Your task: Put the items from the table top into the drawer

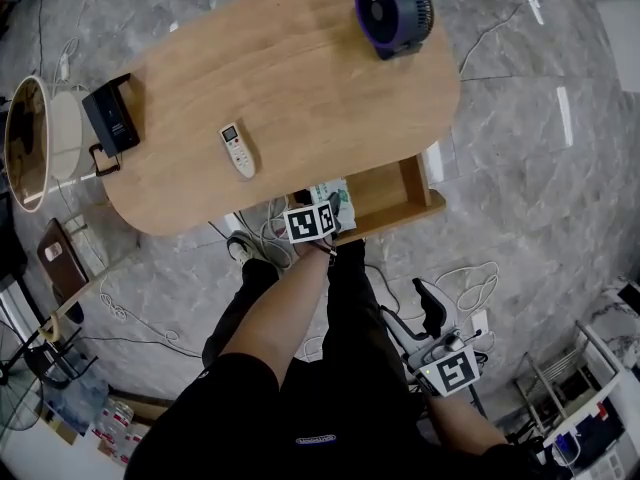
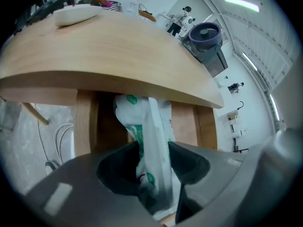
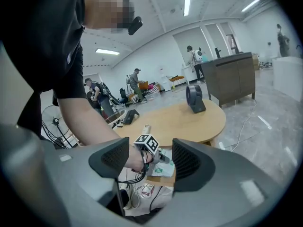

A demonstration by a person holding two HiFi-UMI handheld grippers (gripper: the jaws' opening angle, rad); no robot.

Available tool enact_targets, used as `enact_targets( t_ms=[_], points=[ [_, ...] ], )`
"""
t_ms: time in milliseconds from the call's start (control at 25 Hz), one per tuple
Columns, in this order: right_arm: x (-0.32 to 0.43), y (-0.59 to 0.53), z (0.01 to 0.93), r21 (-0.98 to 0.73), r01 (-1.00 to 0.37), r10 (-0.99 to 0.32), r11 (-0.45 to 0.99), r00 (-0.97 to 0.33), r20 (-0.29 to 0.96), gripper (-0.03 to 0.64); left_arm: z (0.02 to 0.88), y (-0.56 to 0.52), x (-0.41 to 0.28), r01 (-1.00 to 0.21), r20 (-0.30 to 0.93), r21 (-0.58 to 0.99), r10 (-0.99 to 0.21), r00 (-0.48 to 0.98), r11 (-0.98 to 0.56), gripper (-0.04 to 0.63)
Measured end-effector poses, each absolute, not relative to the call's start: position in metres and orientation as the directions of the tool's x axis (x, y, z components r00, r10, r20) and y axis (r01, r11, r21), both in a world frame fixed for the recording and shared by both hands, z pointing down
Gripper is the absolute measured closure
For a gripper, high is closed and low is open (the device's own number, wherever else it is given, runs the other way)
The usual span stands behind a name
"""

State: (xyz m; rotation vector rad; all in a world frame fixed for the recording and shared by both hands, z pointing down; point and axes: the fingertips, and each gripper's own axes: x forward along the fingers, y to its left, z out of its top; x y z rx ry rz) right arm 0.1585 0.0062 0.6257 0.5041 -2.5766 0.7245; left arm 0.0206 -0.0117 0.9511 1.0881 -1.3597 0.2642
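Left gripper [image 2: 154, 170] jaws clamped on pack [image 2: 152, 122], drawer [image 1: 405, 216] just beyond jaws, right gripper [image 3: 150, 158] jaws apart, empty.

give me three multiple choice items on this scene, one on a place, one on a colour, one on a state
1. Where does the fan stand on the table, as the head view shows it?
A. at the far right end
B. in the middle
C. at the near left edge

2. What colour is the fan's front ring?
A. red
B. white
C. purple

3. What state is the left hand-held gripper in?
A. open and empty
B. shut on a white-and-green packet
C. shut on a cable

Answers:
1 A, the head view shows it at the table's far right end.
2 C, the ring round the blades is purple.
3 B, its jaws pinch the packet, which hangs in front of the open drawer.
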Motion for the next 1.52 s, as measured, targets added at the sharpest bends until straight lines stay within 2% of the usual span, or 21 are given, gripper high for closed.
enact_targets(
  t_ms=[200, 400, 560, 1040, 1320, 1520],
  points=[
    [0.157, 0.010, 0.627, -0.410, -0.434, -0.213, 0.802, -0.850, 0.482, 0.322, 0.957, -0.016, 0.021, -0.746, 0.893, 0.412, -0.395, 0.216, 0.523, 0.400],
    [0.158, 0.009, 0.631, -0.412, -0.435, -0.210, 0.800, -0.848, 0.487, 0.321, 0.971, -0.015, 0.027, -0.694, 0.902, 0.427, -0.320, 0.289, 0.580, 0.385],
    [0.157, 0.008, 0.632, -0.413, -0.439, -0.214, 0.798, -0.847, 0.487, 0.319, 0.970, -0.014, 0.028, -0.697, 0.902, 0.432, -0.287, 0.324, 0.572, 0.382],
    [0.149, 0.013, 0.628, -0.417, -0.447, -0.236, 0.791, -0.853, 0.465, 0.318, 0.947, 0.005, 0.034, -0.691, 0.869, 0.494, -0.271, 0.414, 0.527, 0.362],
    [0.132, 0.004, 0.622, -0.398, -0.458, -0.276, 0.795, -0.857, 0.435, 0.316, 0.905, 0.023, 0.041, -0.715, 0.830, 0.558, -0.300, 0.471, 0.422, 0.362],
    [0.108, -0.006, 0.620, -0.372, -0.438, -0.275, 0.818, -0.867, 0.416, 0.318, 0.857, 0.018, 0.029, -0.805, 0.808, 0.552, -0.380, 0.451, 0.219, 0.379]
  ],
)
